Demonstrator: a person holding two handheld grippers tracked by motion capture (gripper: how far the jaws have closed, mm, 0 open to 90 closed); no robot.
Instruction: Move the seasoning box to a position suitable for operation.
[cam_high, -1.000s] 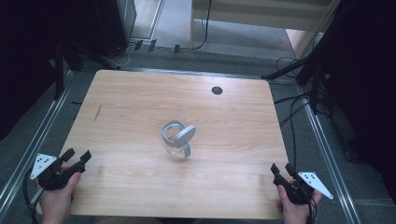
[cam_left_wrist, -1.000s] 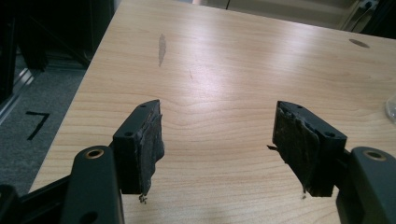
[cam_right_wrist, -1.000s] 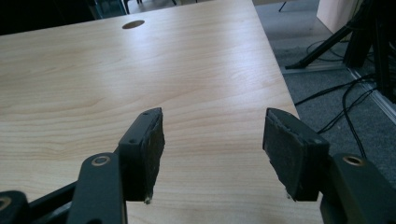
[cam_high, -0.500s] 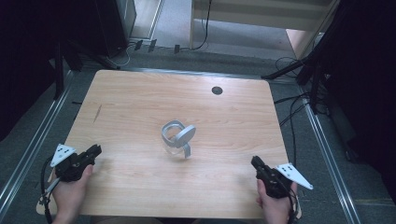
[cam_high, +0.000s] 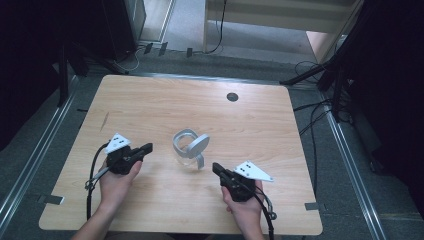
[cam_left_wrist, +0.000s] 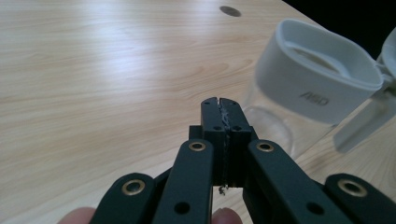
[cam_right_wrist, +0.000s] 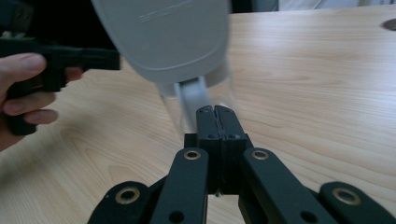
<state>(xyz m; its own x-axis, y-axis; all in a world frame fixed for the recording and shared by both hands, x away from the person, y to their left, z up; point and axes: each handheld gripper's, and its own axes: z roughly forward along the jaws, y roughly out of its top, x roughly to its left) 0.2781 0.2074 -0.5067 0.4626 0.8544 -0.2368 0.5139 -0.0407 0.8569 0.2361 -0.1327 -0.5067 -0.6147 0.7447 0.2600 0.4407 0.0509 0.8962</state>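
Note:
A clear cup with a grey rim (cam_high: 184, 143) stands at the middle of the wooden table (cam_high: 150, 100), its grey flip lid (cam_high: 198, 145) swung open and upright. My left gripper (cam_high: 148, 147) lies just left of the cup, jaws shut on nothing. My right gripper (cam_high: 216, 166) sits just right of and nearer than the cup, also shut and empty. In the left gripper view the shut tips (cam_left_wrist: 221, 101) point at the cup (cam_left_wrist: 313, 84) from close by. In the right gripper view the shut tips (cam_right_wrist: 216, 109) sit just below the open lid (cam_right_wrist: 163, 32).
A dark round hole (cam_high: 232, 96) marks the table's far side. Metal rails run along the table's left (cam_high: 35, 160) and right (cam_high: 350, 165) edges, with cables on the floor beyond. The left gripper (cam_right_wrist: 88, 58) and its hand appear at the left of the right gripper view.
Both hands have moved from the table's near corners inward and forward, ending close to the cup on either side. The cup has not moved.

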